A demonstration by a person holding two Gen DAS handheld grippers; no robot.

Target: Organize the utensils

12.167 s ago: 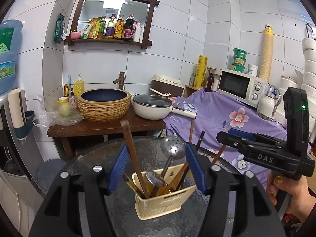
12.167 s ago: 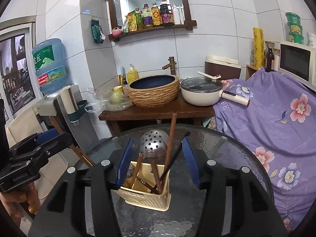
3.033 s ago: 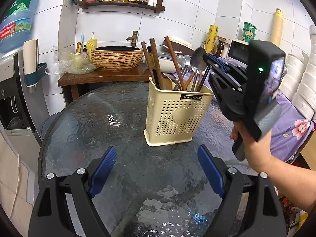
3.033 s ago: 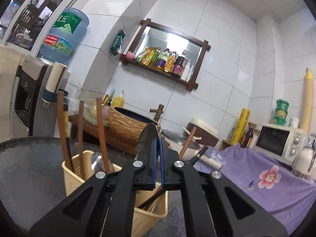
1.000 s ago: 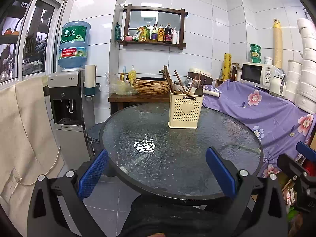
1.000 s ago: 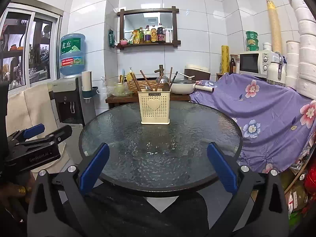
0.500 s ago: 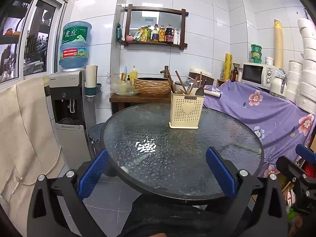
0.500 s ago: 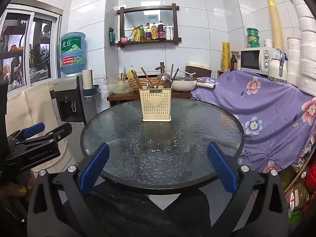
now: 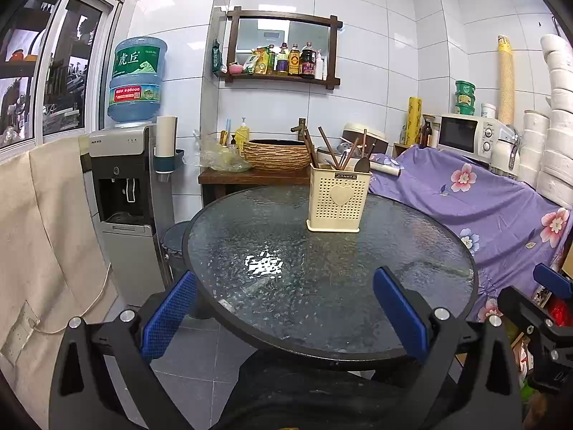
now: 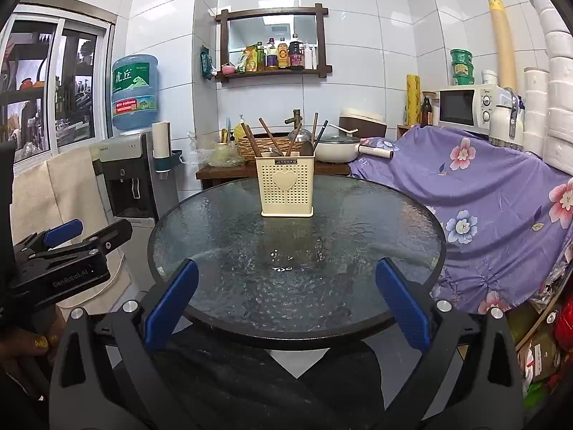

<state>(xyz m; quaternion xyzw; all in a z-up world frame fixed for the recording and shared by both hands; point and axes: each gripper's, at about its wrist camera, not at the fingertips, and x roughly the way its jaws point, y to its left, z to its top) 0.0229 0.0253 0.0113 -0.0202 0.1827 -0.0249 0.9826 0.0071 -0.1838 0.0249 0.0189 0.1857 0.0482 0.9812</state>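
Both claws have drawn well back from the caddy (image 10: 285, 186) since three seconds ago, when the right claw was shut on a spoon above it and the left hovered close in front. Over the last second little has shifted; the view only creeps slightly nearer.

Largest first: the round glass tabletop (image 10: 250, 279) is bare apart from the caddy, which stands upright toward its far side. Near of the caddy, off the tabletop's near edge, the left claw (image 9: 284, 317) hangs with jaws spread wide and nothing between them. The right claw (image 10: 284, 302) is likewise spread wide and empty, level with the left one and to its right.

Inside the caddy stand the utensils (image 10: 286, 138): chopsticks, a skimmer and spoons, leaning out over its rim. None lies on the glass.

With every utensil stowed and both claws empty and clear, the job looks finished, or all but.
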